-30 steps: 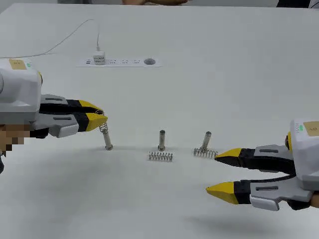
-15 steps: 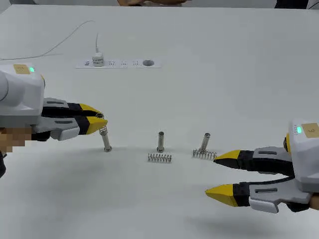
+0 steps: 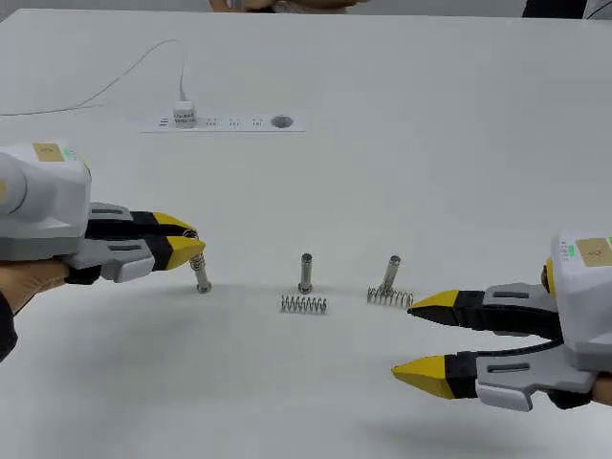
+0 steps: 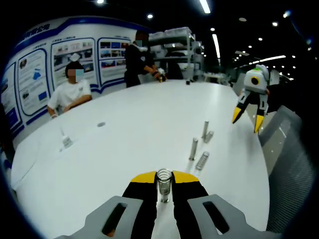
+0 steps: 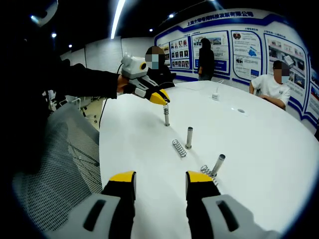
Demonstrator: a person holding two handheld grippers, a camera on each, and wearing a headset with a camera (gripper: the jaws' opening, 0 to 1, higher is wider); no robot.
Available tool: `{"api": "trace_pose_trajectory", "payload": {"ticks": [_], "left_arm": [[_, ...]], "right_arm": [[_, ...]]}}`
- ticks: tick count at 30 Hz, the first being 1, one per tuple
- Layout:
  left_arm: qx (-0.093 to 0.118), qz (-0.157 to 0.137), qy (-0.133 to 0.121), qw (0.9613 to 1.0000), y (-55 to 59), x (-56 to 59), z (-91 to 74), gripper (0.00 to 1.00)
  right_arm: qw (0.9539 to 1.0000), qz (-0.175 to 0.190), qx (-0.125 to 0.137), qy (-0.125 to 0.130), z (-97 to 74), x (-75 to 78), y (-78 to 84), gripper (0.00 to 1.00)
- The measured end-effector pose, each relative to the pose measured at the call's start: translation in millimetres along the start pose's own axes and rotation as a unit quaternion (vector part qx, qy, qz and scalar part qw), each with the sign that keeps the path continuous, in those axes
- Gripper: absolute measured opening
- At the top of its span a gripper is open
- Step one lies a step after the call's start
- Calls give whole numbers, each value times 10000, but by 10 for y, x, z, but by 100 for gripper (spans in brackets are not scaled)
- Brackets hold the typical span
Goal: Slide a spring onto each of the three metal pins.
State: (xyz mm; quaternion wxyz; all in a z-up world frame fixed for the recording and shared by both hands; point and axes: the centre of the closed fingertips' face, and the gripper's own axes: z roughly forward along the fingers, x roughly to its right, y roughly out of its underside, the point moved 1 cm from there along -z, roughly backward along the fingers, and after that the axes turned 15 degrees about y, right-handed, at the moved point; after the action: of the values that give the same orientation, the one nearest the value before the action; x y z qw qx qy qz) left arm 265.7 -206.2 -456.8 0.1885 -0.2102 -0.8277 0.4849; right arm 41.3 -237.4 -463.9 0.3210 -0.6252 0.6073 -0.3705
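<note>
Three metal pins stand in a row on the white table (image 3: 402,143). My left gripper (image 3: 194,249) is shut on a spring (image 3: 198,259) that sits over the top of the left pin (image 3: 203,279); in the left gripper view the spring (image 4: 164,181) is upright between the fingertips. The middle pin (image 3: 305,272) is bare, and a loose spring (image 3: 303,304) lies in front of it. The right pin (image 3: 391,272) leans, with a spring (image 3: 389,297) lying at its base. My right gripper (image 3: 426,337) hovers open near the right pin, holding nothing.
A white power strip (image 3: 225,122) with a plugged-in charger (image 3: 184,112) and its cable lies at the back left. People sit and stand at the table's far end (image 4: 75,92). A mesh chair (image 5: 65,149) stands beside the table edge.
My left gripper has come down with the spring, which now sits lower over the left pin. The right gripper has hardly moved.
</note>
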Motion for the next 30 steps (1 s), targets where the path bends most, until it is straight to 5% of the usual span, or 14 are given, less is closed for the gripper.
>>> {"api": "trace_pose_trajectory", "payload": {"ticks": [30], "left_arm": [[-232,-127,-130,9996,329,-20,161,11]], "right_arm": [[10000,37,-40,-22,17,-20,25,41]]}}
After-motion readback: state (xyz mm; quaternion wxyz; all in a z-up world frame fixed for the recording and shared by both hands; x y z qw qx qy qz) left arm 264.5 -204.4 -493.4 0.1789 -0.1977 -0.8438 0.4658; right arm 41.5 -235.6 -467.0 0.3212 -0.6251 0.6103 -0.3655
